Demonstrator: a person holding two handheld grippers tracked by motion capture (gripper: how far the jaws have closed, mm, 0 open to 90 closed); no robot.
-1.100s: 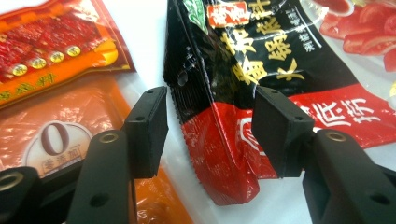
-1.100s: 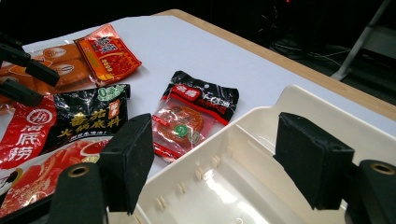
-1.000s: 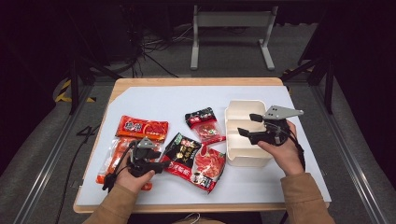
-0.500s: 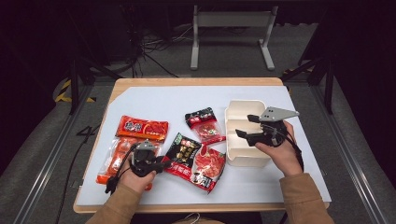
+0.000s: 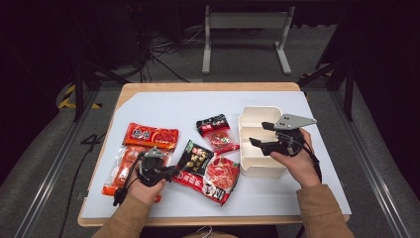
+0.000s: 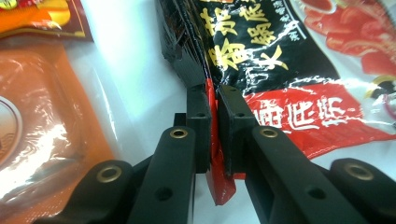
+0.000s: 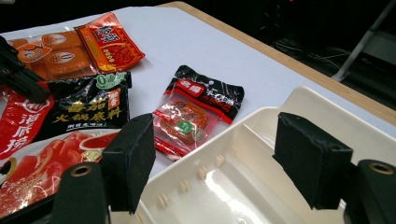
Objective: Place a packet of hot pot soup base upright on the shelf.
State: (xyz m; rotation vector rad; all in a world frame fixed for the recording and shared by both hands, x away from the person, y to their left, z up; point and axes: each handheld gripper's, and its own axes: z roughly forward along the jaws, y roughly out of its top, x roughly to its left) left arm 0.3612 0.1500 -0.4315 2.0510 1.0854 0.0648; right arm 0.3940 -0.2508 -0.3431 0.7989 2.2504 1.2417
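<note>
On the white table cover (image 5: 163, 106), near its front edge, lies the black-and-red sauce packet (image 5: 205, 166) — a flat, flexible foil pouch overlapping a larger red-printed one. The left gripper (image 6: 212, 116) has just been closing, and its jaws now pinch the packet's thin sealed edge, the red film visibly sandwiched between the pads. Such a pouch is judged light, limp and somewhat slick; it will likely sag and swing when lifted, so the flat seam is the sounder purchase than the bulging, paste-filled middle. The right gripper (image 5: 262, 135) hovers with jaws spread wide and empty over the cream compartment box (image 5: 257, 115) — a rigid plastic tray standing at the right of the packets.
</note>
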